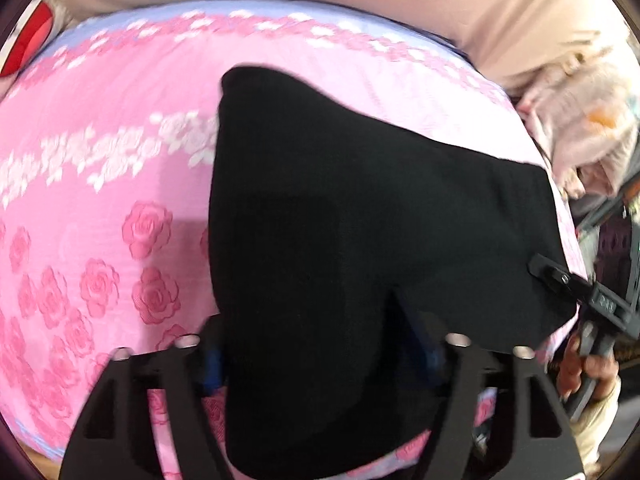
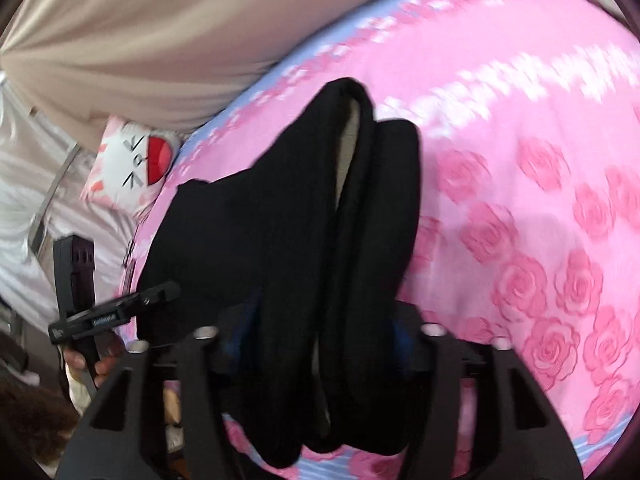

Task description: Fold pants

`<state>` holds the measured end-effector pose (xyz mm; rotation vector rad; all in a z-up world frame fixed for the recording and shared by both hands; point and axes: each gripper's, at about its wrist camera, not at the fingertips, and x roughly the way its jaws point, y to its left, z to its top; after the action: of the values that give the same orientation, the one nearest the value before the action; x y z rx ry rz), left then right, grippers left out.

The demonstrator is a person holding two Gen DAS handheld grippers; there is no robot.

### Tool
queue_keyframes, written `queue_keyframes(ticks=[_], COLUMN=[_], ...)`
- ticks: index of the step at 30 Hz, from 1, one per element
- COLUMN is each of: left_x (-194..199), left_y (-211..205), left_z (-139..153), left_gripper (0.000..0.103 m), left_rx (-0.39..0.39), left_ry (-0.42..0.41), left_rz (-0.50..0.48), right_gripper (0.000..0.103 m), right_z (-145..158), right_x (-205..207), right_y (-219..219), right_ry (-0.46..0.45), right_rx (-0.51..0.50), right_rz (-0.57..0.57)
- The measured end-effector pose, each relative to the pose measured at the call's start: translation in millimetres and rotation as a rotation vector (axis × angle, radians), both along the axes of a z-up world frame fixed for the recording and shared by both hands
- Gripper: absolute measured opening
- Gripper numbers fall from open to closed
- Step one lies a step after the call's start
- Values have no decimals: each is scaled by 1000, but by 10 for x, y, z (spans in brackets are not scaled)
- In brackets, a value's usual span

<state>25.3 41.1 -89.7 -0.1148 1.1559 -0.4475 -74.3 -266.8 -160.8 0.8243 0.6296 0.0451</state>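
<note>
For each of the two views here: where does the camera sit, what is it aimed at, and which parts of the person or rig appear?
Left wrist: rides the left gripper, looking along its fingers over black pants on the pink rose bedspread; the right gripper and the hand holding it show at right.
Right wrist: rides the right gripper, aimed across bunched pants toward a beige curtain; the left gripper shows at left.
Shared: pants, bedspread, both grippers.

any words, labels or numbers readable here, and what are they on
Embossed marking on the right gripper body: too blurred to read.
Pale printed label on the left gripper arm: too blurred to read.
Black strokes on the white and red pillow: face-like marks, no legible text.
Black pants, pink rose bedsheet: none.
</note>
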Motion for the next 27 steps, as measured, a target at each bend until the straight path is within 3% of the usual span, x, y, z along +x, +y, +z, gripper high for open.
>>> queue_keyframes(ticks=[2, 5, 10, 12, 16, 20, 27], left_x=[19, 35, 42, 31, 0, -59, -167], left_y=[16, 37, -68, -97, -153, -177, -132], left_z=[-42, -107, -105, -82, 3, 96, 293], left_gripper=[97, 98, 96, 85, 64, 44, 37], left_rx=[19, 3, 12, -1, 10, 33, -12], left_ry=[-10, -14, -44, -49, -73, -109, -142], left_rz=[31, 43, 25, 11, -9, -19, -28], right_gripper=[69, 71, 86, 81, 54, 46, 40], right_z=[-34, -44, 0, 11, -69, -47, 126], right_x=[-37, -51, 31, 55, 30, -13, -92], right_y=[-13, -10, 120, 145, 60, 69, 85], right_ry=[-30, -49, -64, -67, -74, -82, -112], right_rx=[19, 14, -41, -63, 7, 6, -12], right_rz=[-3, 1, 0, -17, -25, -31, -28])
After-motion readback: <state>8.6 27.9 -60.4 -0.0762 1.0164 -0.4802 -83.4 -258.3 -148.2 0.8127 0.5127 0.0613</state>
